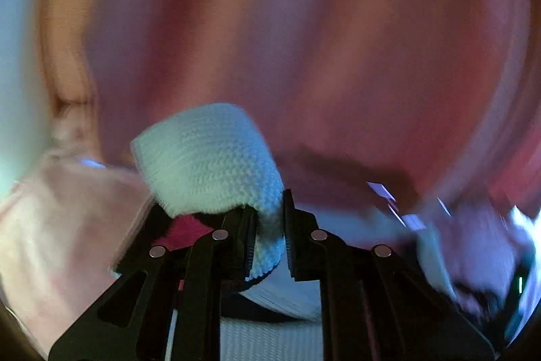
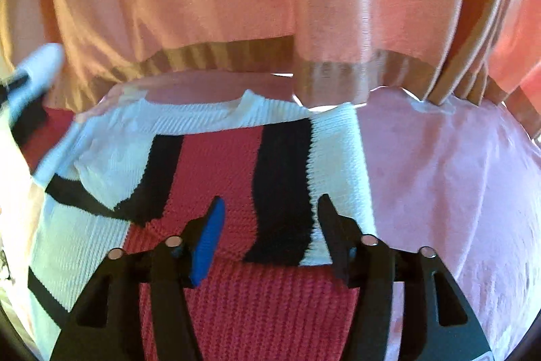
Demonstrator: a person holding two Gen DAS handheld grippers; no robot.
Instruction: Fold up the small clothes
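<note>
A small knitted sweater (image 2: 216, 164) in red, white and black lies spread on a pink cloth (image 2: 439, 175). My right gripper (image 2: 272, 202) hovers just over its red and black middle, jaws open with nothing pinched between them. In the left wrist view my left gripper (image 1: 268, 205) is shut on a white knitted end of the sweater (image 1: 209, 158), which folds over the left finger. That lifted white end (image 2: 40, 66) shows blurred at the far left of the right wrist view. The rest of the left wrist view is motion-blurred.
A person in a peach top with a ribbed hem (image 2: 236, 56) stands close behind the sweater. The pink cloth (image 1: 50, 225) covers the surface to the sweater's right and left. Blurred small objects (image 1: 412, 219) lie at the right in the left wrist view.
</note>
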